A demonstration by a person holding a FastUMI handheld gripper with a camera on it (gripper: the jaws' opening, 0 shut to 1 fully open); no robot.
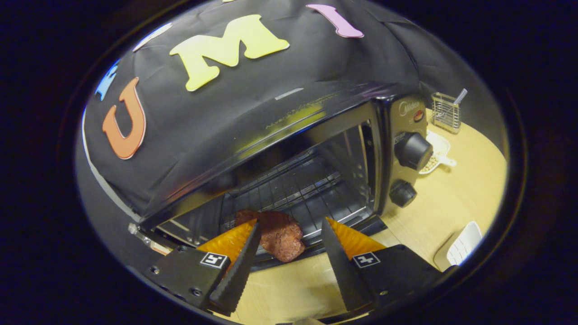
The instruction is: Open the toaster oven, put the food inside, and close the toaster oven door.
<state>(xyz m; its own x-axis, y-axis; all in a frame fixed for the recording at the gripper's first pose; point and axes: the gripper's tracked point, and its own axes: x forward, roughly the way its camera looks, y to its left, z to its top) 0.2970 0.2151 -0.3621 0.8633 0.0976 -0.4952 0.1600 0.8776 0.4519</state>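
Gripper view looks close (and tilted) into the open toaster oven [289,180].

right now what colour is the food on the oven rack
Dark reddish-brown food; gripper view shows it, tool open.

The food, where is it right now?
In the gripper view the food lies on the front edge of the wire rack inside the open toaster oven, just ahead of the gripper, whose fingers are open.

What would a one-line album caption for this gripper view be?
Open gripper hovers before the open toaster oven, reddish-brown food resting on its rack's front edge.
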